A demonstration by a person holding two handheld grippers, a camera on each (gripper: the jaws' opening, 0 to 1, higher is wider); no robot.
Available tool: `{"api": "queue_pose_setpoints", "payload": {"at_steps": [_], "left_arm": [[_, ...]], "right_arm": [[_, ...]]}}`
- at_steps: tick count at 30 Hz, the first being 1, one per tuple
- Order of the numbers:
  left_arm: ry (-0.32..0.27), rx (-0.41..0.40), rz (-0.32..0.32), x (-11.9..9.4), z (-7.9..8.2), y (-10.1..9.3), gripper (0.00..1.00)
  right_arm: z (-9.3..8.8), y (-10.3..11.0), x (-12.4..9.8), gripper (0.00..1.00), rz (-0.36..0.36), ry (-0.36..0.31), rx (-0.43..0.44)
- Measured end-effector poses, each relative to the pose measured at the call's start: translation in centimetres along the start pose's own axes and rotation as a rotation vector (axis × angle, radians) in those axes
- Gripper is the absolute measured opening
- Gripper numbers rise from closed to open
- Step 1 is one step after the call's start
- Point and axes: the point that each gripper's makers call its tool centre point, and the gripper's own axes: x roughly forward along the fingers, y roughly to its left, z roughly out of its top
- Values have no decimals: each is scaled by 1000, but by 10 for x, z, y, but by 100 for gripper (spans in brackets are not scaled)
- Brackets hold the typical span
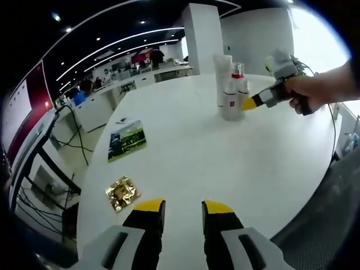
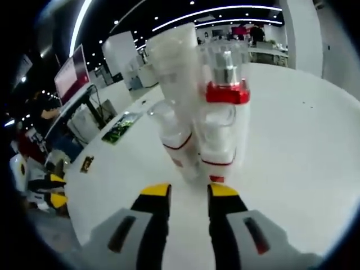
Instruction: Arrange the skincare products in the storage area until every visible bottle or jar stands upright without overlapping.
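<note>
While my left hand-held gripper (image 1: 183, 209) waits with jaws apart and empty, the bottles (image 1: 232, 90) stand well ahead on the tabletop (image 1: 185, 146), beside my right one (image 1: 248, 103). From the right hand-held gripper (image 2: 189, 191), jaws apart, they rise upright dead ahead, so it's the nearer.

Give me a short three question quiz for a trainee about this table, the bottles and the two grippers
1. True or false: the bottles lie flat on the white table.
2. Which gripper is close up to the bottles: A left gripper, B right gripper?
3. Fill in: beside the printed card lies a small ____-coloured packet.

Key: 1 false, they stand upright. 2 B. 3 gold.
</note>
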Motion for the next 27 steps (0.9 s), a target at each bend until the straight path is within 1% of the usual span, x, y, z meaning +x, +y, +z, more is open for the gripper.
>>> {"api": "queue_pose_setpoints", "payload": {"at_steps": [2,3,5,9,15,19,21,24,25,26,27], "left_arm": [[1,2,-2,0,0,0,28],[2,1,-2,0,-1,0,28],[2,1,-4,0,-1,-1,28],[2,-4,-8,-1,0,-3,28],[-7,-10,-21,-3,3,-7,28],[3,-11,-37,-4,3,-11,28],[7,-21,-50,-4,4,-14,28],[-10,-40,-62,-6,12,-18,29],[-17,-44,-75,-7,15,-22,29],[-25,-34,-81,-6,16,-24,29],[6,7,-81,-5,9,-25,29]], "right_arm": [[0,1,-1,27,9,-3,17],[-1,3,-4,27,6,-4,9],[-9,11,-13,27,11,3,-1],[-16,15,-26,28,29,-11,14],[-20,46,-67,36,82,-75,23],[-23,57,-88,42,100,-111,28],[-27,65,-103,45,108,-118,17],[-29,71,-116,48,107,-133,7],[-30,74,-119,48,107,-137,3],[-30,76,-121,48,108,-138,-5],[-31,81,-125,49,111,-134,-18]]}}
